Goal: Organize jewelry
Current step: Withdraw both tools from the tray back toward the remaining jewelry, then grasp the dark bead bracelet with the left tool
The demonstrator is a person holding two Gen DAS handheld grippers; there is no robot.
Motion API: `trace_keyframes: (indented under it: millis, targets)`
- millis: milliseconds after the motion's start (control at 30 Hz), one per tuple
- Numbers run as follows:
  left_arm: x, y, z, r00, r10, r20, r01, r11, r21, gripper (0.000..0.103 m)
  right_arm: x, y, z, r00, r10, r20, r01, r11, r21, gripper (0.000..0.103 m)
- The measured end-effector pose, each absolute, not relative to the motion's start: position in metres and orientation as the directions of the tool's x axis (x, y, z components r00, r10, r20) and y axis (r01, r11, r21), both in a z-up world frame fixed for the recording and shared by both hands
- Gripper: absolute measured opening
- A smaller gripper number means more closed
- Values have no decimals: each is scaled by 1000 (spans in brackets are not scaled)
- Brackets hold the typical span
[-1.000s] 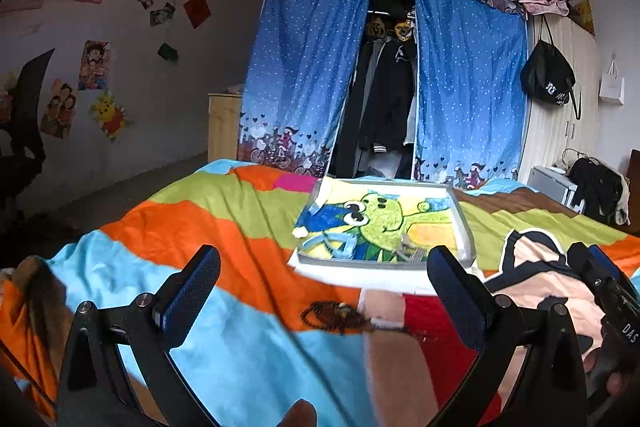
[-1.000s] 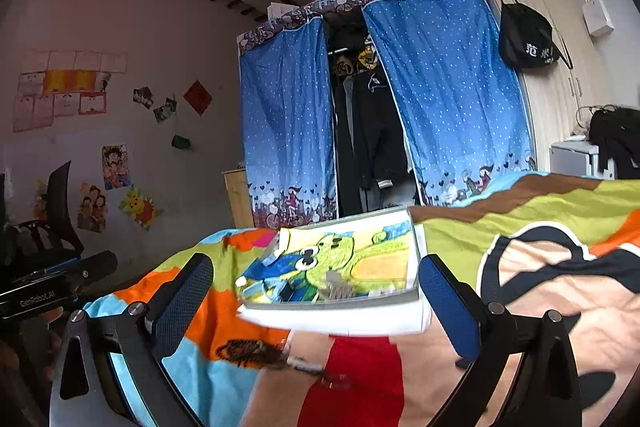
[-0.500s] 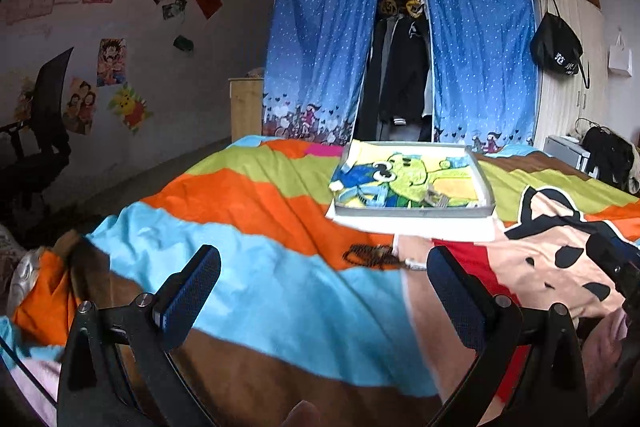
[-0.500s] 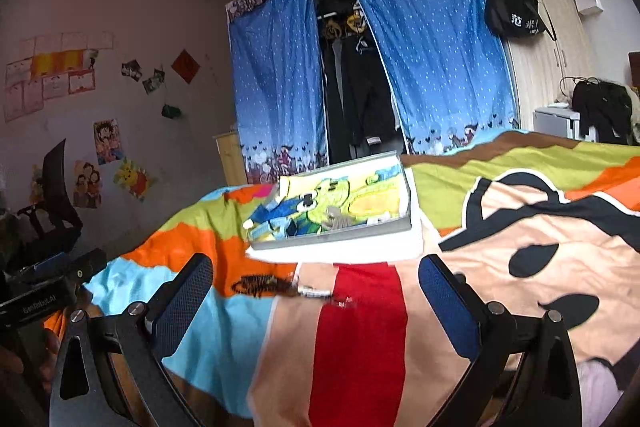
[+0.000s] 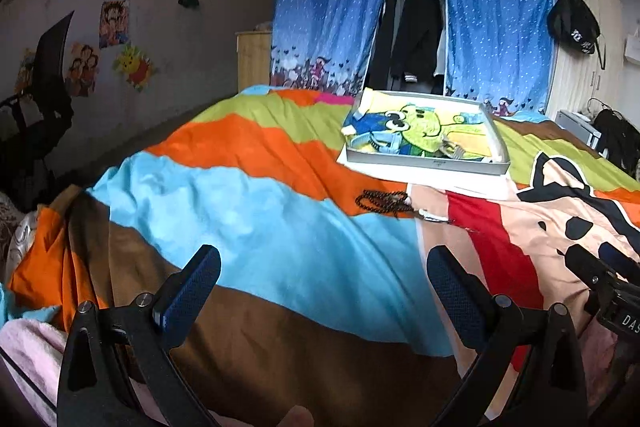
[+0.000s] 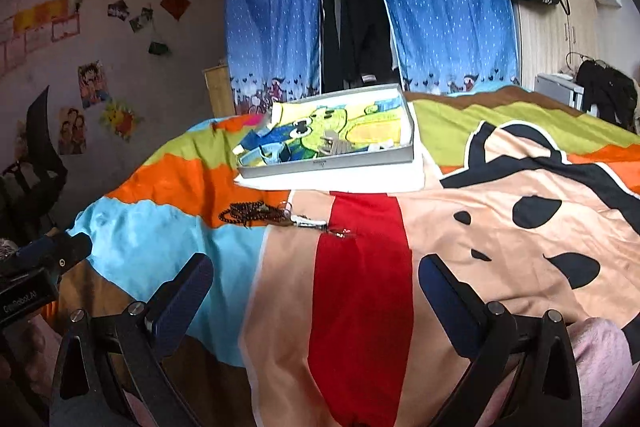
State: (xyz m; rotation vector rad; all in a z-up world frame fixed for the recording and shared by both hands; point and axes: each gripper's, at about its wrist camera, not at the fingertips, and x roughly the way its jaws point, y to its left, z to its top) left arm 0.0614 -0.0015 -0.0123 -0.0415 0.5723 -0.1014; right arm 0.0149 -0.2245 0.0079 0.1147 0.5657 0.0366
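A grey shallow tray [image 5: 424, 165] lined with a green cartoon picture sits on the bed, holding a few small pieces; it also shows in the right wrist view [image 6: 328, 163]. A dark bead string [image 5: 382, 201] lies on the cover in front of it, with a small silver piece [image 5: 432, 217] beside it. In the right wrist view the beads [image 6: 252, 213] and silver pieces [image 6: 316, 223] lie the same way. My left gripper [image 5: 324, 281] is open and empty, well short of the beads. My right gripper [image 6: 316, 283] is open and empty, also short of them.
A colourful striped bed cover [image 5: 248, 211] fills the foreground. White paper [image 6: 340, 183] lies under the tray. A blue-curtained wardrobe [image 5: 416, 7] stands behind the bed. A black chair [image 5: 48, 75] stands at the left wall.
Both grippers have drawn back and risen from the tray and beads, which now look farther off and lower. Both stay open. Nothing was picked up.
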Motion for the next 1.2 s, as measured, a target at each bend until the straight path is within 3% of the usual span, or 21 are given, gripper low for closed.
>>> trace_keyframes:
  millis: [467, 767, 1033, 1200]
  targets:
    - [119, -6, -29, 729, -150, -668, 142, 988, -67, 101, 49, -249, -3, 754, 124, -645, 26, 976, 218, 103]
    - [176, -24, -48, 691, -220, -688, 247, 967, -61, 101, 110, -292, -20, 683, 222, -696, 52, 935, 350, 103]
    - [228, -32, -66, 668, -292, -684, 307, 946, -104, 101, 162, -299, -37, 630, 265, -730, -33, 948, 315, 103]
    - [256, -31, -74, 657, -330, -678, 320, 936, -145, 101, 188, -296, -57, 593, 295, -749, -60, 944, 325, 89]
